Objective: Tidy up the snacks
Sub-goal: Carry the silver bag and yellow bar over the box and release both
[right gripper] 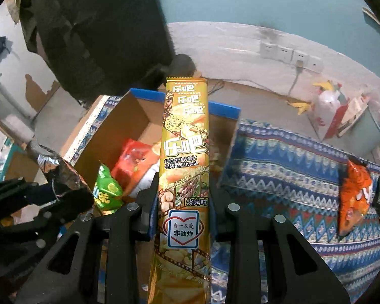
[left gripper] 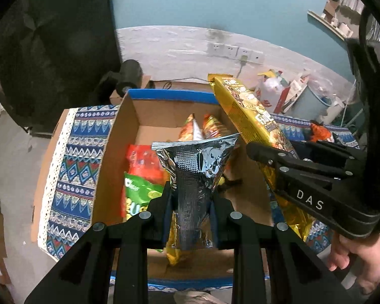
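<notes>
Your left hand-held gripper point(left gripper: 191, 202) is clamped on a silver foil snack bag point(left gripper: 196, 167), held over the open cardboard box point(left gripper: 106, 167). Your right hand-held gripper point(right gripper: 183, 202) grips a long gold chip pack point(right gripper: 185, 157), upright above the box's right side. Red and green packets point(left gripper: 139, 177) lie inside. An orange packet point(right gripper: 354, 192) rests on the patterned cloth point(right gripper: 278, 157), well apart.

The cardboard box point(left gripper: 119, 136) stands open on top. Its left rear floor point(left gripper: 154, 133) lies bare, while a red bag point(left gripper: 144, 162) and green bag point(left gripper: 139, 195) fill the left front (orange packets point(left gripper: 210, 126) stand at the back). On the patterned cloth point(right gripper: 278, 167), an orange packet point(right gripper: 354, 192) blocks the right edge.
</notes>
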{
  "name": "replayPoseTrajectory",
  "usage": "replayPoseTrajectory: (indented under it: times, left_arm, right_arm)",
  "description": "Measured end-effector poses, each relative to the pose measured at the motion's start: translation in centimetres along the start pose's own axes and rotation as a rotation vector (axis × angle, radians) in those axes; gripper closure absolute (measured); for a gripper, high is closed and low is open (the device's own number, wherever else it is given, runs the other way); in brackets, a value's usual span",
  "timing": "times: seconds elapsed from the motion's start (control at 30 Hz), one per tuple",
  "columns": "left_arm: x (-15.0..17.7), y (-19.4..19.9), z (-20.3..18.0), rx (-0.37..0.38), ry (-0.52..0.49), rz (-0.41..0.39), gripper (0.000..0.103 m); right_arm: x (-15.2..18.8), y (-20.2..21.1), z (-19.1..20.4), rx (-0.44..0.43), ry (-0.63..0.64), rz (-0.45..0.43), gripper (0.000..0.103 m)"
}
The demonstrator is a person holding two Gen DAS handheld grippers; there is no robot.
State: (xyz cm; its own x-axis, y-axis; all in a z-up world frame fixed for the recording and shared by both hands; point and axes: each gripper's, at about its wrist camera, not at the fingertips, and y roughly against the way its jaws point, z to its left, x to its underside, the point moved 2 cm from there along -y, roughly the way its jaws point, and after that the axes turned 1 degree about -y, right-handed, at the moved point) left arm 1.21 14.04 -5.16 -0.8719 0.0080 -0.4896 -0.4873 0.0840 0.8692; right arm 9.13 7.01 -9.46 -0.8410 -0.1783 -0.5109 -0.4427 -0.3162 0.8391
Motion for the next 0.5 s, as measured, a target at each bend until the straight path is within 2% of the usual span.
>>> replayPoseTrajectory:
  times: [0.33,0.43,0.5]
  left_arm:
    - [0.4,-1.2,1.9,-0.019,0.048,0.035,0.078]
    - [0.6,-1.7,2.3,-0.014,0.065,0.052,0.077]
    - [0.6,-1.9,2.5,-0.01,0.078,0.062,0.075]
  right_arm:
    - [-0.1,-2.5,1.7,-0.026,-0.001,0.044,0.073]
    - [0.0,-3.0,1.8,-0.048,-0.009,0.054,0.066]
    - [-0.2,-2.8,1.8,-0.056,-0.011,0.046,0.066]
